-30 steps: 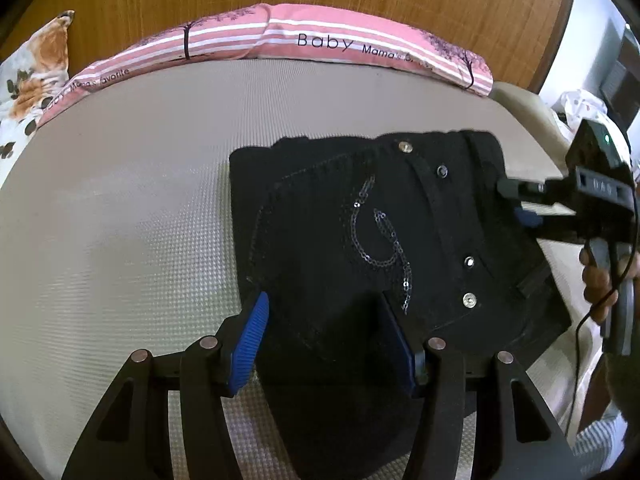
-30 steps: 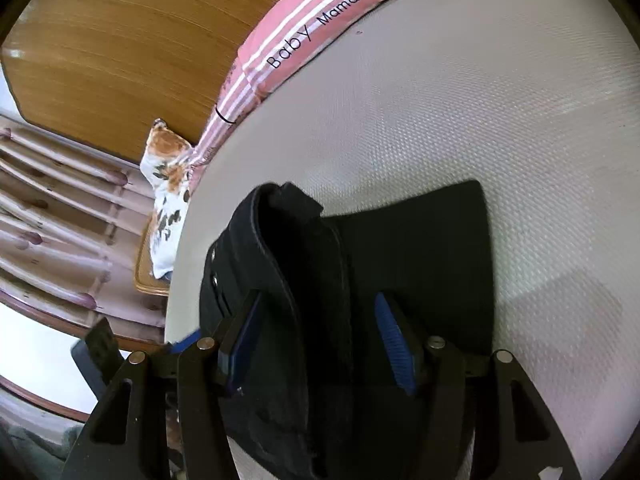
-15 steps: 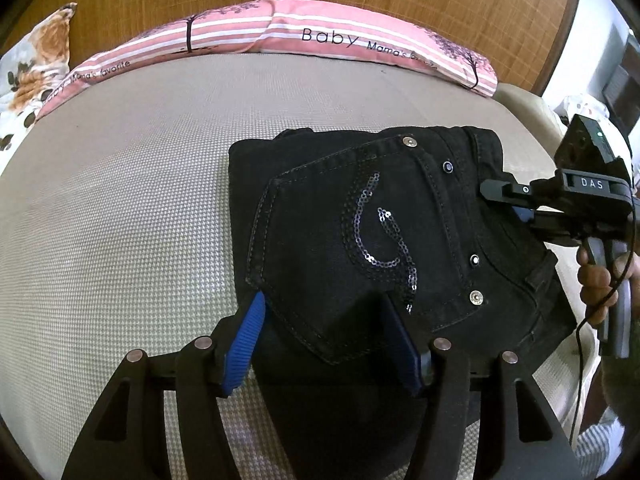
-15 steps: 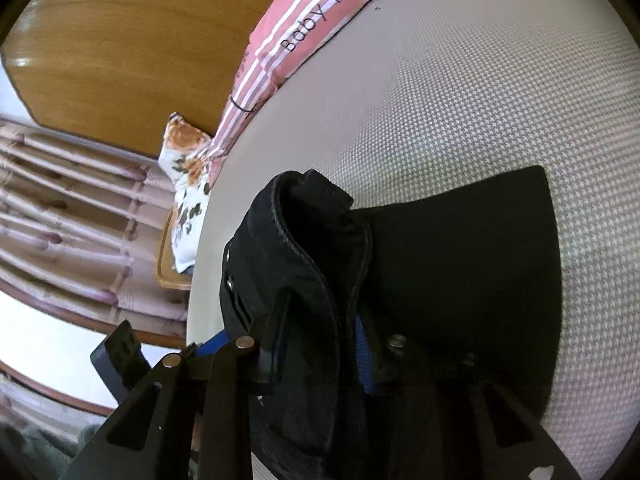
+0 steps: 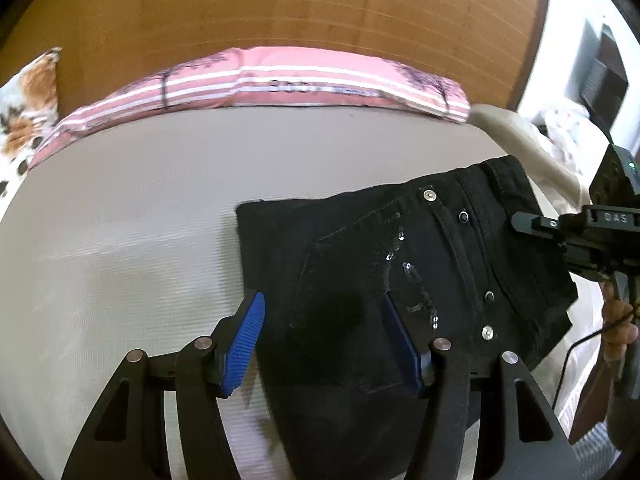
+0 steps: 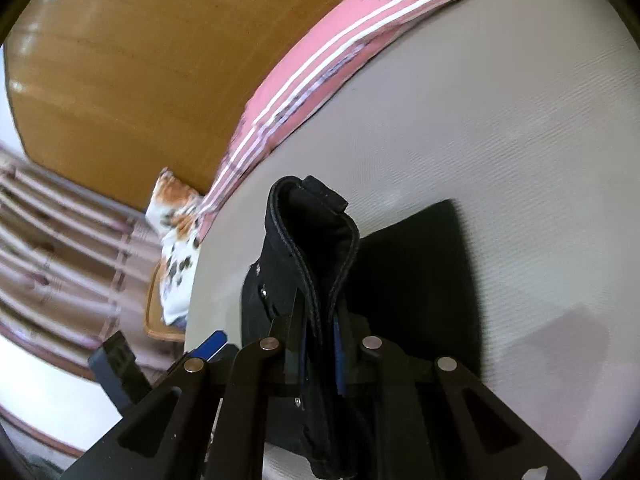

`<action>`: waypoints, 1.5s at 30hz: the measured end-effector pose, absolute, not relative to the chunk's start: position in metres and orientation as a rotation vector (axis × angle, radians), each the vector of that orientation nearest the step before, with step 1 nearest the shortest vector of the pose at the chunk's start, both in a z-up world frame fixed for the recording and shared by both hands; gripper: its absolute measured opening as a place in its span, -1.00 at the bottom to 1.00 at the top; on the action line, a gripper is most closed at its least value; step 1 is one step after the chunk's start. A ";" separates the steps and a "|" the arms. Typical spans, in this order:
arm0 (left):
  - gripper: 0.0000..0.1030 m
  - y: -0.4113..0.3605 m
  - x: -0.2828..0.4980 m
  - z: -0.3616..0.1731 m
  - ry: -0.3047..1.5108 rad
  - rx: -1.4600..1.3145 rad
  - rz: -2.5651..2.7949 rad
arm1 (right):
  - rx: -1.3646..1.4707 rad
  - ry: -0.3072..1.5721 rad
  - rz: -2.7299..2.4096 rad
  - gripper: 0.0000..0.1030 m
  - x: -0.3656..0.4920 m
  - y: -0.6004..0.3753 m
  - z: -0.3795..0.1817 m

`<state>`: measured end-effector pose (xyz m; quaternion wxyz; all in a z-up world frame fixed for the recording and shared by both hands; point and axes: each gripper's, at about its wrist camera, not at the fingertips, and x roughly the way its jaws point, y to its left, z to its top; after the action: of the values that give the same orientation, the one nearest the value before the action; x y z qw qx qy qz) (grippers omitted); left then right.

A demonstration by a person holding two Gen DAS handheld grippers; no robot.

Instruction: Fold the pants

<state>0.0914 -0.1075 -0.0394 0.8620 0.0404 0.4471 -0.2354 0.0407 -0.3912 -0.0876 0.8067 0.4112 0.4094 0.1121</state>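
Note:
Black folded pants [image 5: 400,272] with a sequin pocket and metal studs lie on the beige mattress [image 5: 140,220]. My left gripper [image 5: 324,344] is open, its blue pads on either side of the pants' near left edge, just above the cloth. My right gripper [image 6: 320,356] is shut on the pants' waistband edge [image 6: 308,224], which stands up in a raised fold. The right gripper also shows in the left wrist view [image 5: 536,224] at the pants' right side.
A pink striped bolster [image 5: 260,84] lies along the wooden headboard [image 5: 280,8]. A floral pillow [image 5: 28,100] sits at the far left. The mattress's right edge [image 5: 516,132] runs close to the pants. A striped curtain [image 6: 60,240] hangs beyond the bed.
My right gripper closed on the waistband edge and lifted it. The left gripper stayed open and tilted up, so the pants sit lower and further right in its view.

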 end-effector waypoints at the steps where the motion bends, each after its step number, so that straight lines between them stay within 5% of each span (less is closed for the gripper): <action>1: 0.19 -0.112 0.090 -0.042 0.945 0.092 -0.506 | 0.884 0.881 0.209 -0.80 0.038 -0.397 -0.093; 5: 0.19 -0.126 0.088 -0.064 0.995 0.169 -0.535 | 0.920 0.919 0.136 -0.80 0.034 -0.411 -0.126; 11: 0.20 -0.130 0.090 -0.080 1.024 0.206 -0.525 | 0.970 0.936 0.106 -0.48 0.029 -0.417 -0.136; 28: 0.20 -0.123 0.064 -0.073 1.036 0.217 -0.518 | 0.876 0.950 0.113 -0.46 -0.025 -0.396 -0.106; 33: 0.20 -0.122 0.059 -0.072 1.032 0.224 -0.502 | 0.800 0.972 0.057 -0.75 -0.025 -0.389 -0.102; 45: 0.20 -0.110 0.049 -0.057 1.024 0.202 -0.544 | 0.634 0.929 -0.032 -0.82 -0.048 -0.368 -0.066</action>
<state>0.0494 -0.1097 -0.0572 0.8318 0.0950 0.4829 -0.2567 -0.0475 -0.3681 -0.0660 0.8459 0.3007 0.4403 -0.0152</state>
